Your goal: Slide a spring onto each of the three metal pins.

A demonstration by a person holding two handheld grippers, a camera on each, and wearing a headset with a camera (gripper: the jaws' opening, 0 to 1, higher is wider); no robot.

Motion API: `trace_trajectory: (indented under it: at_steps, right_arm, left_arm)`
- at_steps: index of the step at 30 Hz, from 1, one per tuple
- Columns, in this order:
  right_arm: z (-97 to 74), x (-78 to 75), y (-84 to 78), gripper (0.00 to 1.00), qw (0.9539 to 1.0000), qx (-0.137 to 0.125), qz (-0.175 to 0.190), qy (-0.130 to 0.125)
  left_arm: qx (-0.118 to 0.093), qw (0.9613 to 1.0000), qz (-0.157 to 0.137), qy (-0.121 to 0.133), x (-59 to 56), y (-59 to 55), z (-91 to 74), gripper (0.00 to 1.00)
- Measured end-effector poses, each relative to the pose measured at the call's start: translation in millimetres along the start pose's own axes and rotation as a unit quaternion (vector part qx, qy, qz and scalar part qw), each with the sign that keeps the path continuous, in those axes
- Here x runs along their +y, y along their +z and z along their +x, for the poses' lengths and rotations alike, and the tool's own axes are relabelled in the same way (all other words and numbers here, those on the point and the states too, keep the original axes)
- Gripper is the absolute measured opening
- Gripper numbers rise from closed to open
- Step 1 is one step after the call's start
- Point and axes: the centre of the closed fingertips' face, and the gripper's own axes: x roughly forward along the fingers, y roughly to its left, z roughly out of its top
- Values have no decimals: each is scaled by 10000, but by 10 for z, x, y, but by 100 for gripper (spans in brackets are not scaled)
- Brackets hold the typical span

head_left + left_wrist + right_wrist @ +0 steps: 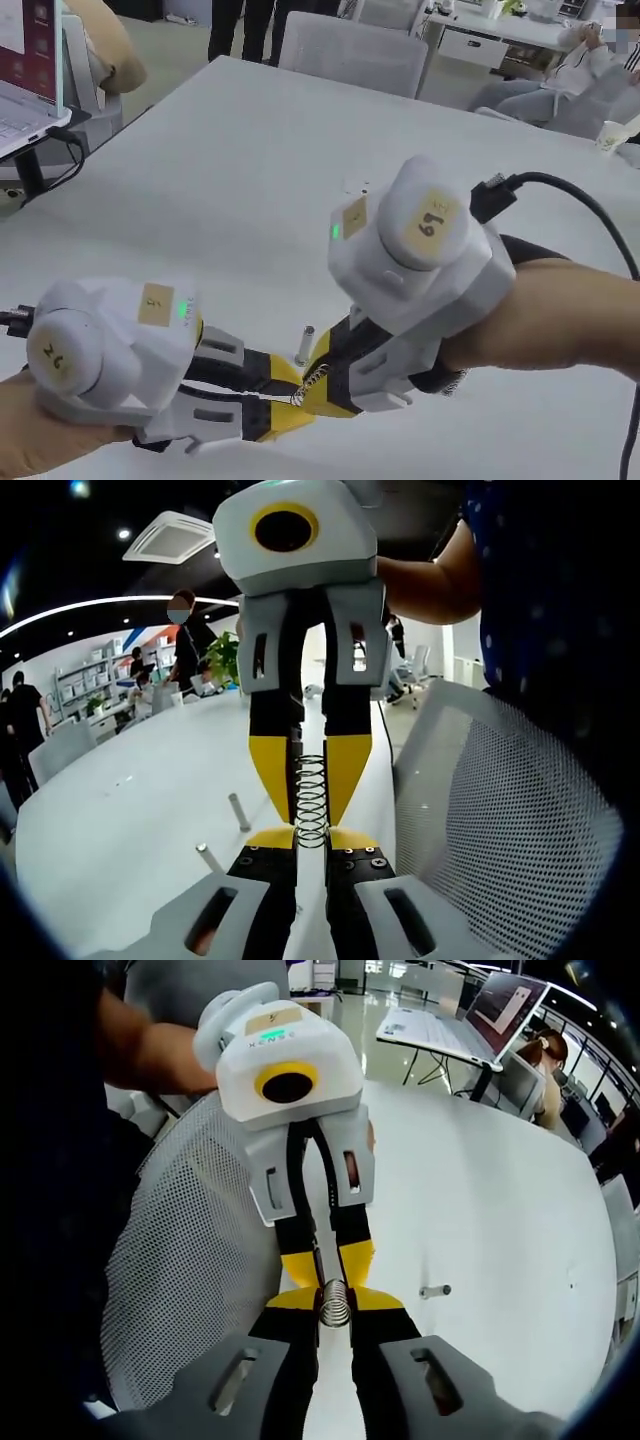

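Observation:
A small steel spring (310, 385) sits between the two grippers' yellow tips, which meet nose to nose low over the white table (200, 180). My left gripper (288, 408) comes in from the lower left, my right gripper (326, 378) from the right. In the left gripper view the spring (312, 780) rises from my left gripper (312, 838), shut on its near end, up between the right gripper's (312, 818) fingers. The right gripper view shows the spring (335, 1307) end-on, pinched in my right gripper (335, 1312), with the left gripper (325, 1275) facing it. Whether a pin is inside the spring I cannot tell. One metal pin (304, 345) stands just behind the tips; two pins (238, 812) (208, 858) show to the left, and one pin (435, 1290) to the right.
A laptop (20, 60) on a stand with a cable is at the far left. A grey mesh chair (350, 50) stands beyond the table's far edge, and another mesh chair (500, 810) close by the grippers. A black cable (590, 220) trails from the right gripper. People are in the background.

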Motion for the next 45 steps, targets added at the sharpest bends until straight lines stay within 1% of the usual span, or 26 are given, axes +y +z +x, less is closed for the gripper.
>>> trace_trajectory:
  at_steps: [4, 9, 13, 14, 16, 22, 26, 30, 33, 37, 41, 45]
  right_arm:
    - [-12, -10, 5, 9, 10000, -1, 16, 7]
    - [6, -10, 0, 8, 10000, 42, -29, -34]
    - [-3, -42, 3, 8, 10000, 42, -10, -63]
    - [-13, -50, 12, 8, 10000, 27, 2, -65]
    - [-19, -58, 17, 8, 10000, 24, -6, -77]
    - [-10, -67, 2, 8, 9999, 57, -1, -95]
    - [-33, -89, -15, 8, 9999, 50, 41, -123]
    - [-67, -140, -67, 8, 9998, 73, 115, -171]
    - [-102, -180, -111, 8, 9996, 99, 160, -218]
    - [-166, -268, -197, 8, 9991, 161, 252, -312]
    - [-237, -351, -283, 8, 9984, 210, 342, -404]
    - [-305, -446, -376, 8, 9972, 256, 462, -527]
  left_arm:
    - [-6, 10000, 9, 25, 8, 19, -3, 2]
    - [-22, 10000, 12, 25, -4, 5, 3, 2]
    - [-65, 9999, -68, 70, 22, 13, -2, 3]
    - [-102, 9998, -177, 70, 24, 29, -9, 3]
    - [-147, 9997, -197, 81, 39, 30, -17, 3]
    - [-149, 9996, -228, 90, 57, 9, -12, 5]
    - [-50, 9997, -214, 63, 50, -51, -9, 8]
    - [-24, 9996, -263, 86, 71, -98, -23, 11]
    - [31, 9995, -295, 130, 88, -140, -35, 14]
    - [50, 9992, -352, 200, 113, -191, -58, 16]
    - [82, 9987, -404, 304, 142, -251, -90, 22]
    - [141, 9979, -474, 415, 173, -338, -120, 28]
